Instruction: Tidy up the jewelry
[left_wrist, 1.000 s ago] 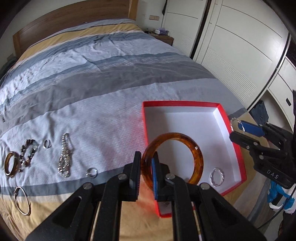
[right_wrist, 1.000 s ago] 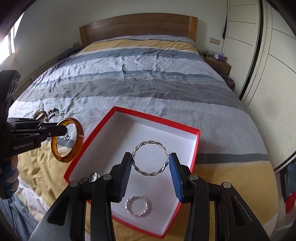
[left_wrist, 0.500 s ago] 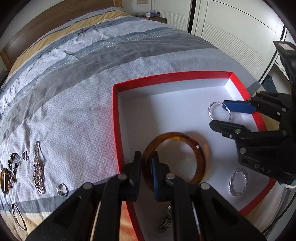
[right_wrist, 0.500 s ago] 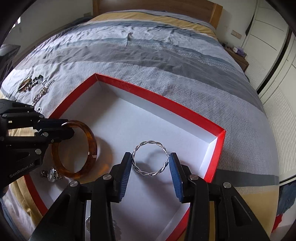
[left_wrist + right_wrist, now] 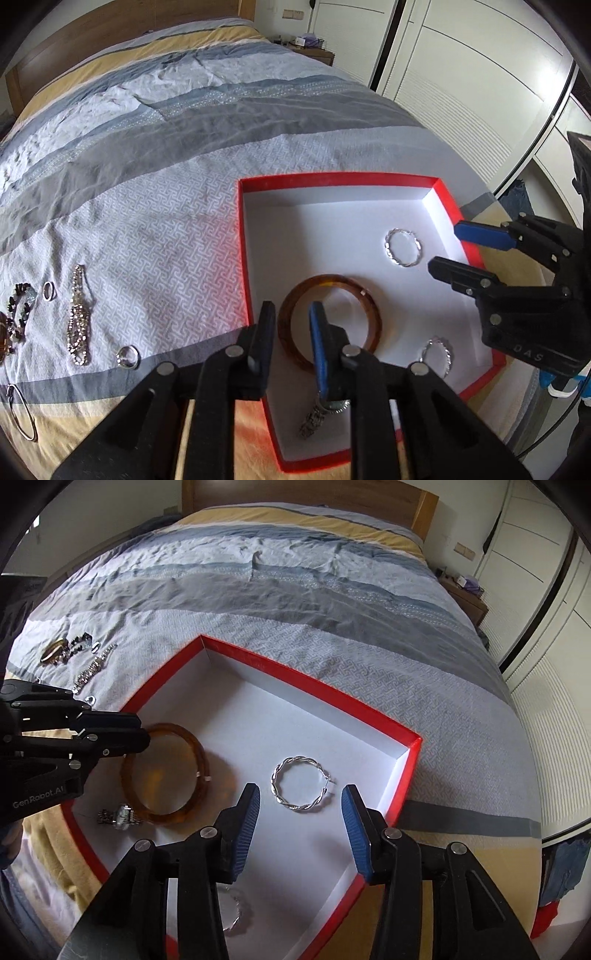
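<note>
1. With both pieces just let go, the bangle (image 5: 328, 325) is lying flat on the white floor of the box (image 5: 332, 181), near its left wall, and the hoop (image 5: 301, 784) is lying flat toward the box's right corner.
2. The left gripper (image 5: 293, 339) is standing released over the bangle: its jaws have just been opening, the near arc of the bangle is sitting between them, and neither pad looks to be pressing on it.
3. The right gripper (image 5: 301, 830) is likewise released, its jaws having just been opening; the hoop is lying just ahead of the fingertips, clear of both pads.
4. A second hoop (image 5: 436, 356) and a watch (image 5: 120, 816) are also resting in the box, near its front edge.
5. Outward on the bedspread (image 5: 155, 236), to the left of the box, the loose pieces are waiting: a ring (image 5: 127, 356) nearest the box, then a chain bracelet (image 5: 78, 317) lying lengthwise away from the gripper, a smaller ring (image 5: 48, 290), a beaded bracelet (image 5: 20, 310) and a thin hoop (image 5: 22, 411) at the edge.
6. Judging by that layout, the left hand is the nearer one for the next pickup, and the ring is lying closest to it, off to its left.
</note>
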Demonstrator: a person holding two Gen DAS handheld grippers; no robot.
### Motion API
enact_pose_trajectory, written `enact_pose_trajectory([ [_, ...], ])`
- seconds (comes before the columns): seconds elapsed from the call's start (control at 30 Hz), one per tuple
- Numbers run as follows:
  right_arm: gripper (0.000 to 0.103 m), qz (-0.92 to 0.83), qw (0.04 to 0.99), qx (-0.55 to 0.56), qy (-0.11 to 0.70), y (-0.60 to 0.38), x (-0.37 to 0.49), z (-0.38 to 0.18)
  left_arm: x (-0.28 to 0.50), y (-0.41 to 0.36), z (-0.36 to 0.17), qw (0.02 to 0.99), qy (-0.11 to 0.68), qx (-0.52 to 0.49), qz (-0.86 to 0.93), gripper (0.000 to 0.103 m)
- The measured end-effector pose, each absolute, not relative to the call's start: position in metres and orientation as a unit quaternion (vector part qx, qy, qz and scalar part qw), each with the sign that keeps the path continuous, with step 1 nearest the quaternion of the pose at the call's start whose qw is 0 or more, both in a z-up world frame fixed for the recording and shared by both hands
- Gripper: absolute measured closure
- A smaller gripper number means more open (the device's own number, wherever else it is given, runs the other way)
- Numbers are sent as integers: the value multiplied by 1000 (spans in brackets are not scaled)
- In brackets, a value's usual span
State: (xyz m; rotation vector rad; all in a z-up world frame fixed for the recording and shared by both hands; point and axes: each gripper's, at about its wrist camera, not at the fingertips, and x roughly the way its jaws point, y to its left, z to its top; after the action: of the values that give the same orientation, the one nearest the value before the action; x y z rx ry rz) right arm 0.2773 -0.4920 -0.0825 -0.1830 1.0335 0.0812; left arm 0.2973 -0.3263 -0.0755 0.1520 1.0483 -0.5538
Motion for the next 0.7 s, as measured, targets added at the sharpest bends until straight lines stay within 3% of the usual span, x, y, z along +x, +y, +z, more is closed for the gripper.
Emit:
enact_pose_trajectory([
  [0.33, 45, 20, 895, -35, 445, -449, 179, 0, 213, -260, 16, 876, 420, 83, -220, 71],
  [0.7, 41, 53, 919, -26, 389, -354, 77, 61, 121, -173, 75, 916, 358, 94, -153, 71],
])
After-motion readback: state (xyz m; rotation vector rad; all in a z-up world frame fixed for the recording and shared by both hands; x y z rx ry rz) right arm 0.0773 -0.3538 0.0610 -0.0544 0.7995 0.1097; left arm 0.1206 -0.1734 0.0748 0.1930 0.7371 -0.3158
